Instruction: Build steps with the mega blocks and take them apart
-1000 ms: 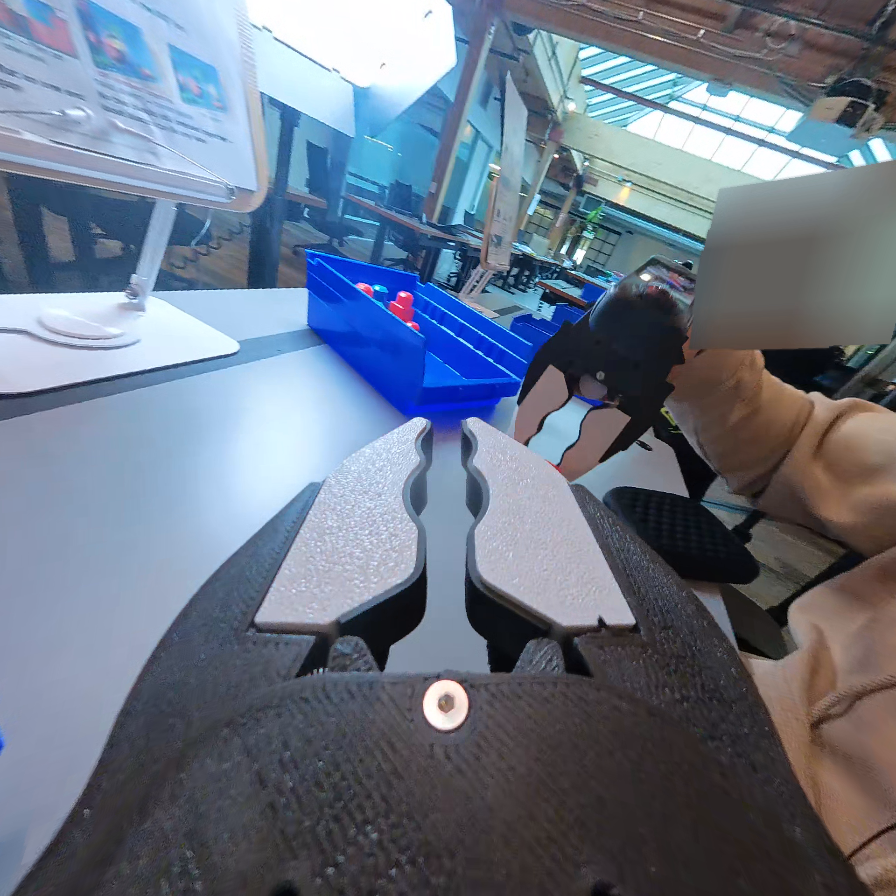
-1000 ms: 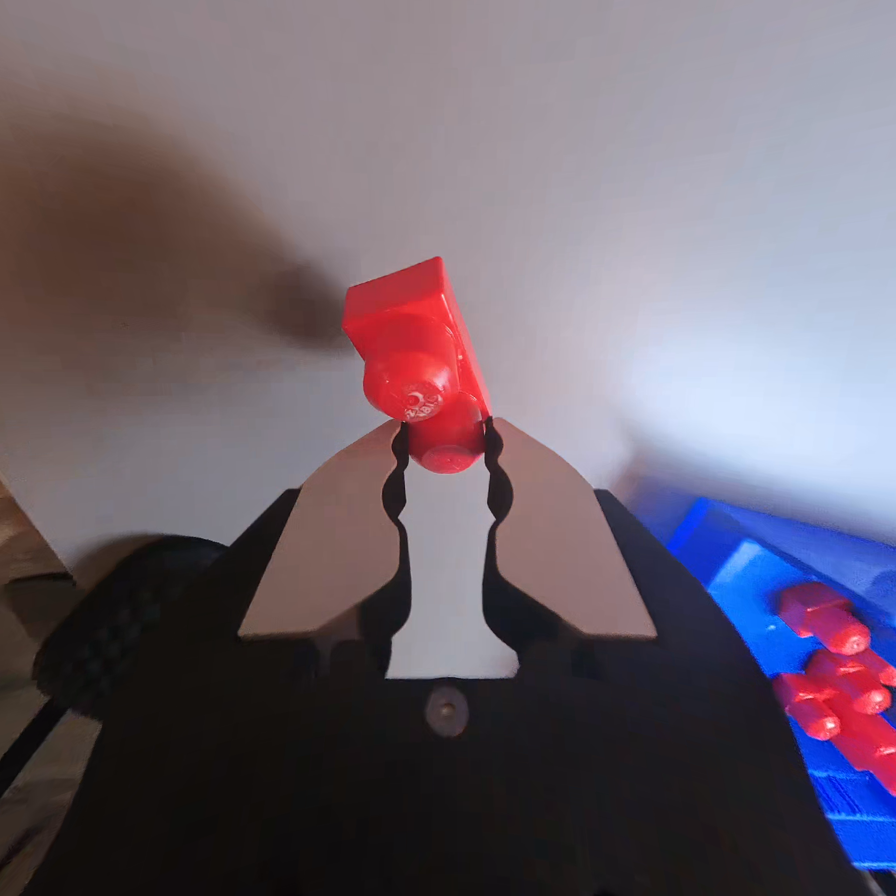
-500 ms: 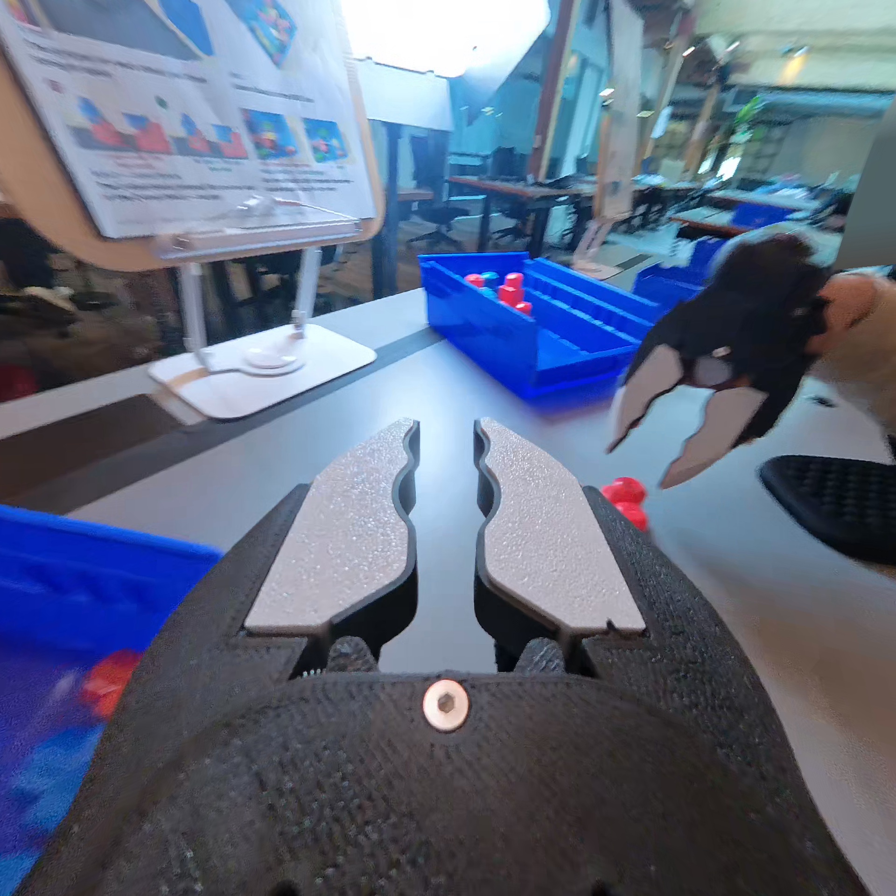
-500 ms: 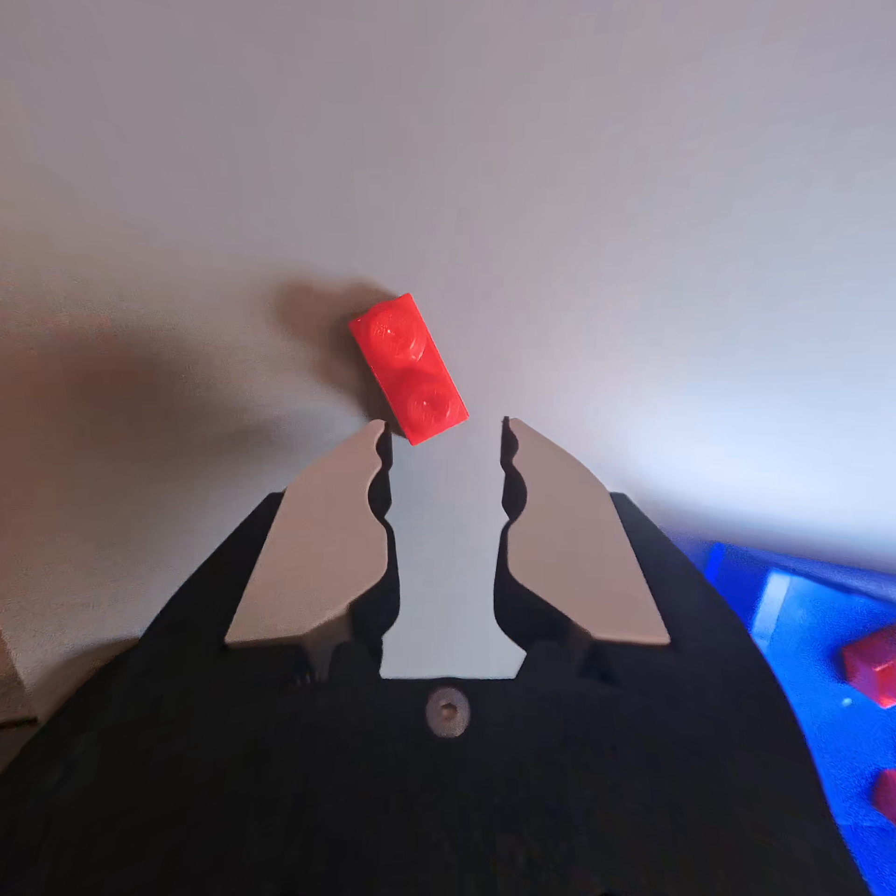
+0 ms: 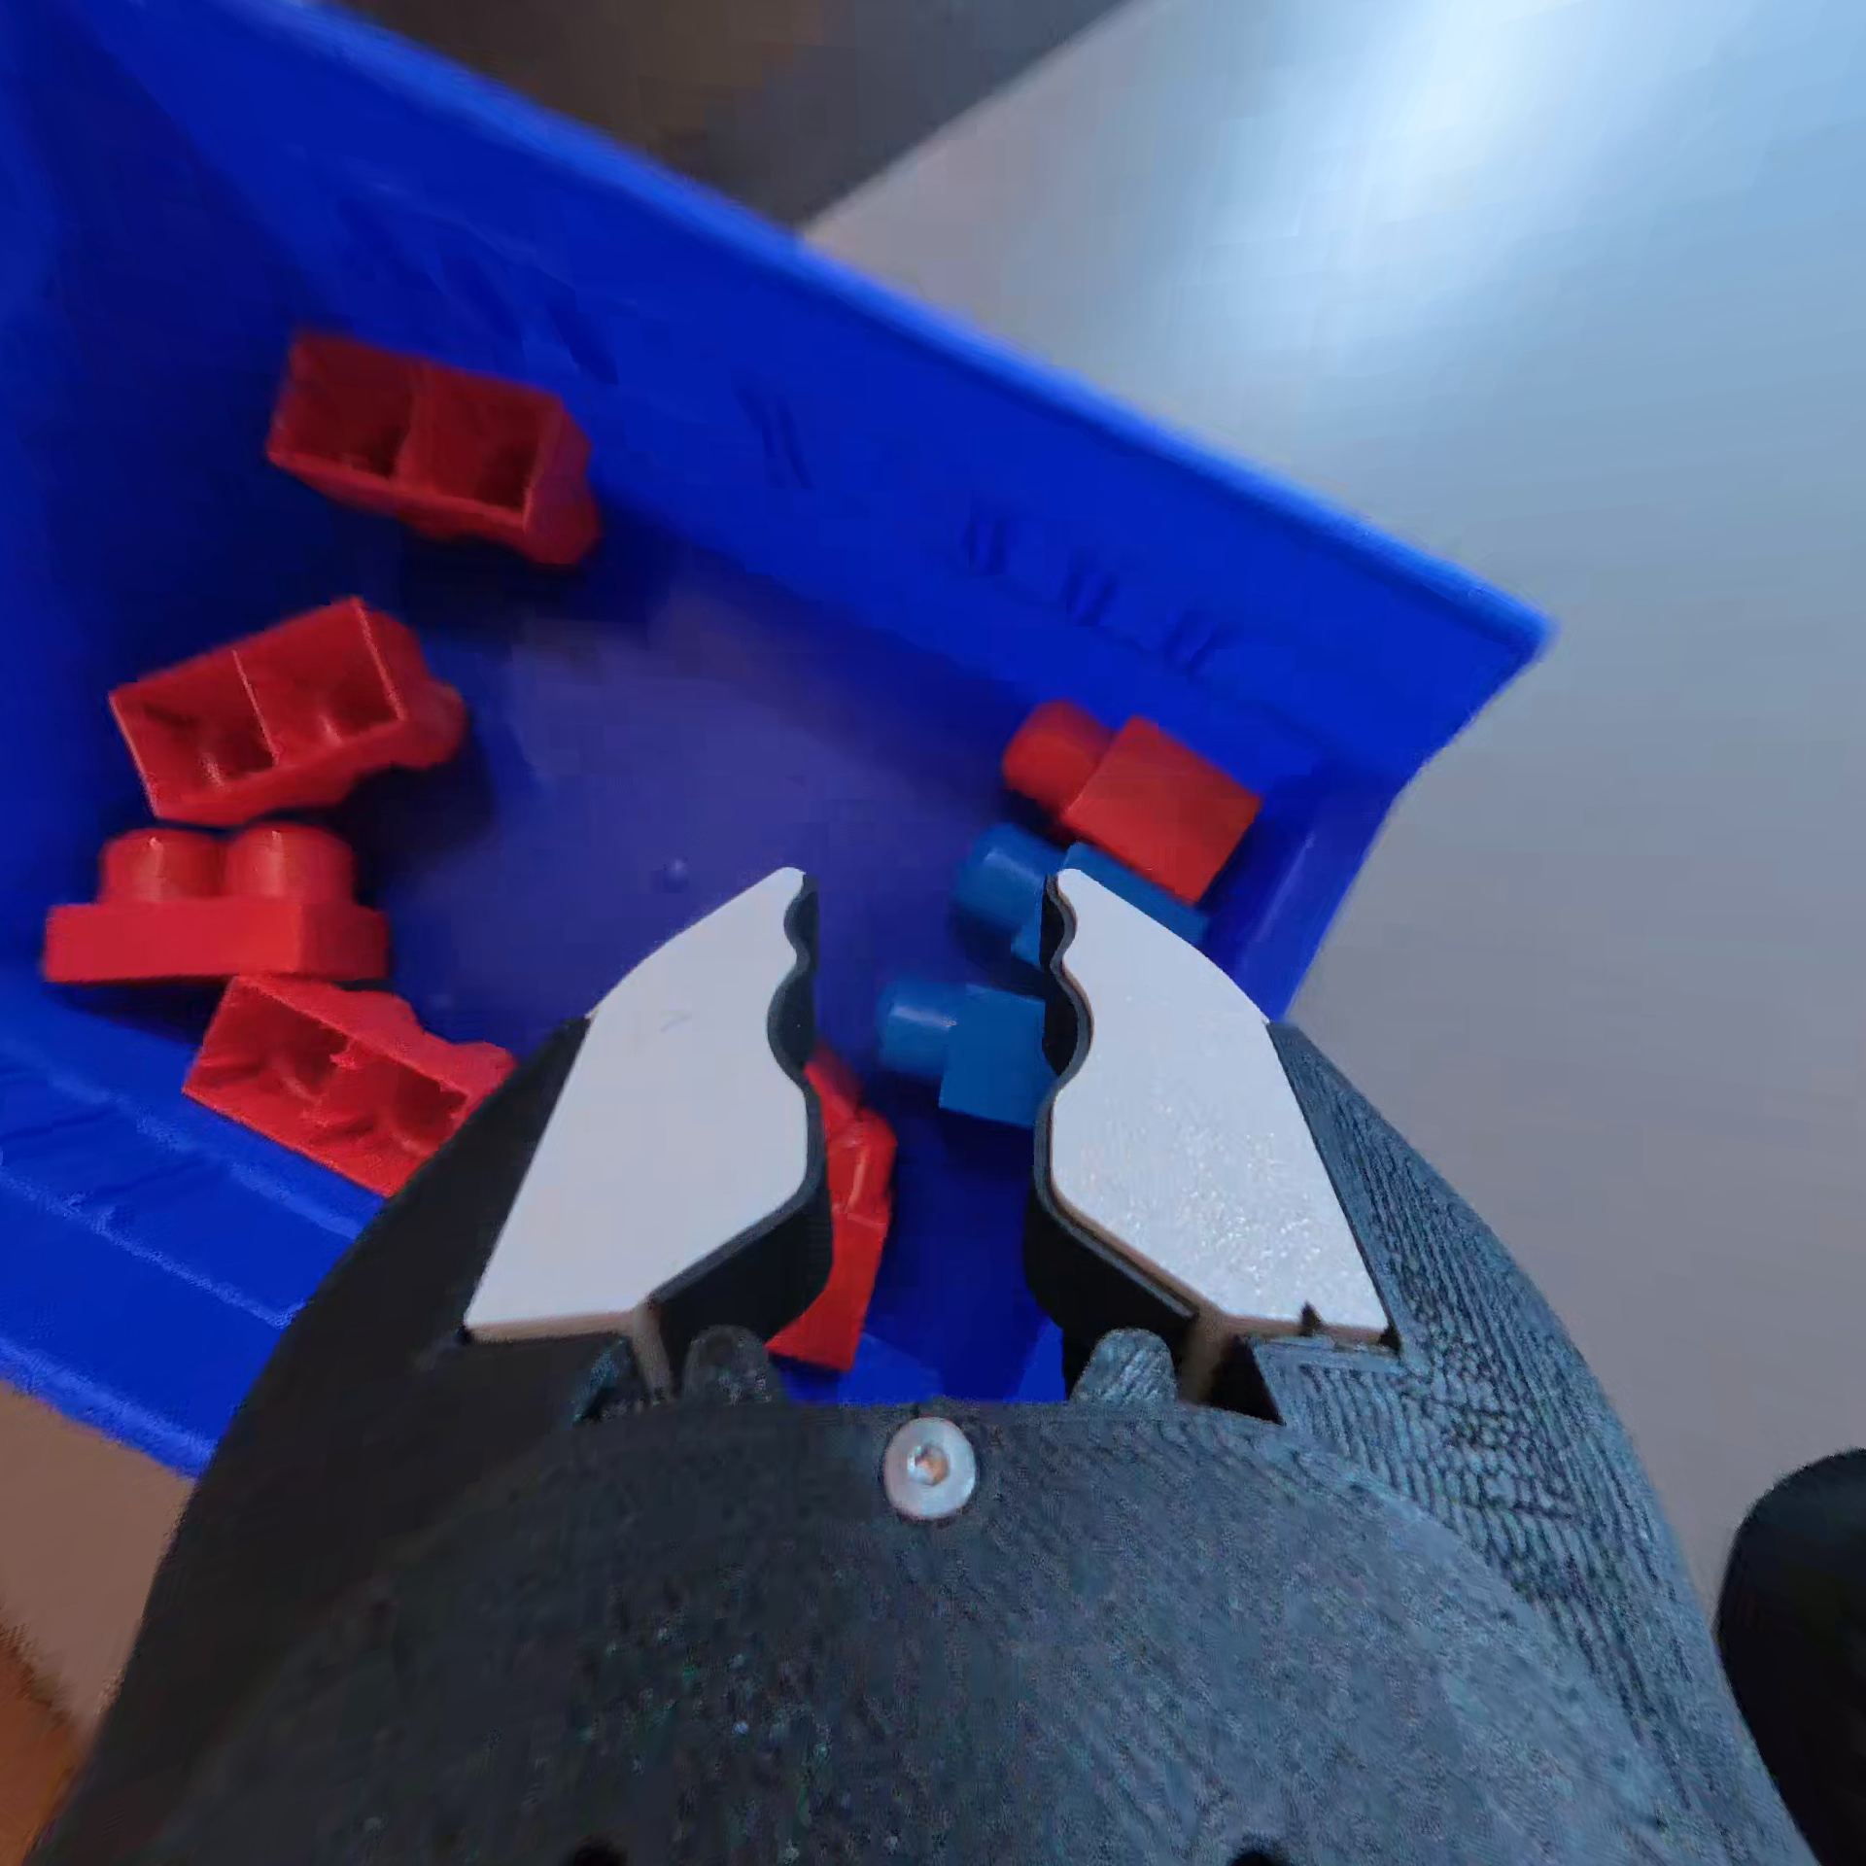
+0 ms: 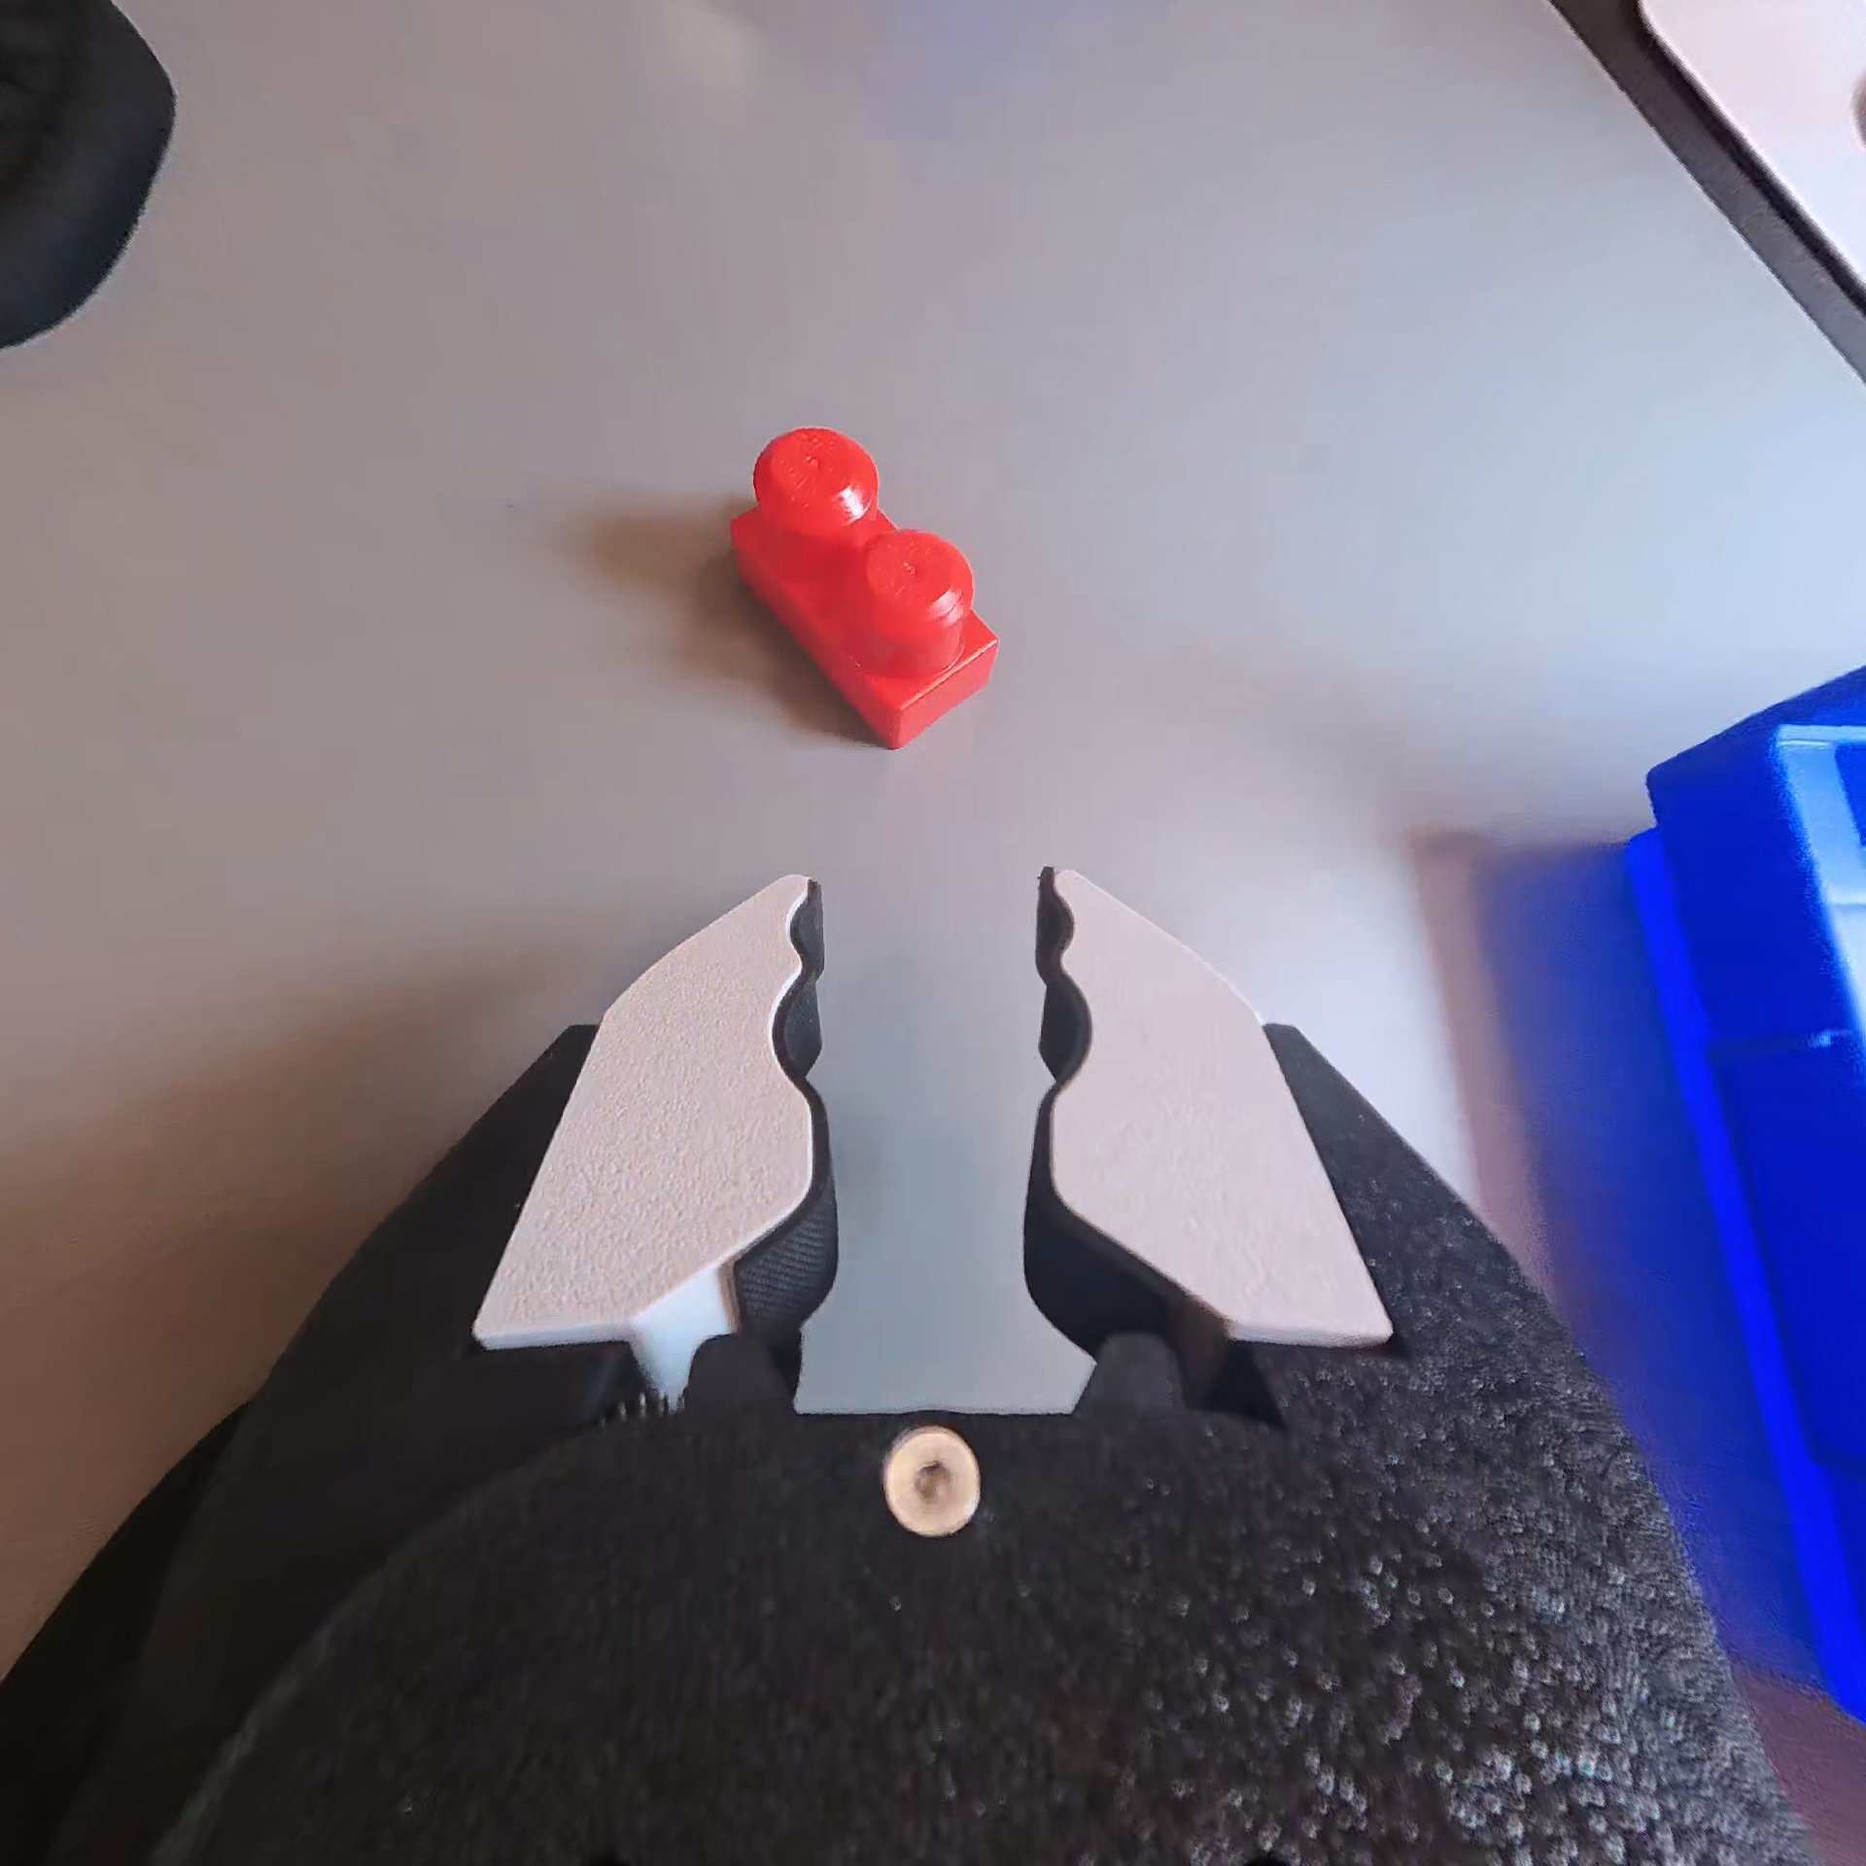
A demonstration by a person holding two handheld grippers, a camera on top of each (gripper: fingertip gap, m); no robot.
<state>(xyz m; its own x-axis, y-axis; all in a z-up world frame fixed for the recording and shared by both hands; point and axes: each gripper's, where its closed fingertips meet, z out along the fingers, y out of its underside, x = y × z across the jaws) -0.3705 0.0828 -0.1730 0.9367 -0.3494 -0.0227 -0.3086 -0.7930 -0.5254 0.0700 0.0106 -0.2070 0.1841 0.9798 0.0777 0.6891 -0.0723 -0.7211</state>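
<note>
- Right wrist view: one red block (image 6: pixel 866 591) sat studs-up on the grey table (image 6: pixel 404 707), alone, nothing stacked on it.
- Our right gripper (image 6: pixel 929 884) hung just short of that block, jaws apart w/ bare table between them, holding nothing.
- Blue bin (image 6: pixel 1757 1010) showed at that view's right edge, near the gripper, apart from the block.
- Left wrist view: our left gripper (image 5: pixel 924 889) hovered over another bin (image 5: pixel 909 485), jaws parted, nothing clamped.
- Bin contents: several red blocks (image 5: pixel 424 449), some lying hollow-side-up, plus approx. two blue blocks (image 5: pixel 969 1050) and one single-stud red block (image 5: pixel 1141 798) at the bin's near end.
- A blue block lay right by the left gripper's tips; whether a finger (image 5: pixel 1161 1091) touched it, we couldn't tell.
- Progress, our read: v. early. One block laid out as the likely base; no step built yet.
- Left to do, as we judged: pull more blocks from the bin, press them on in rising tiers, then pull the whole thing apart again.
- Next step prob. a grab from the bin w/ the left gripper, but that's a guess.
- Writing/brands: no readable text. Faint embossed marks on the red block's stud tops, too small to make out. No labels seen on either bin.
</note>
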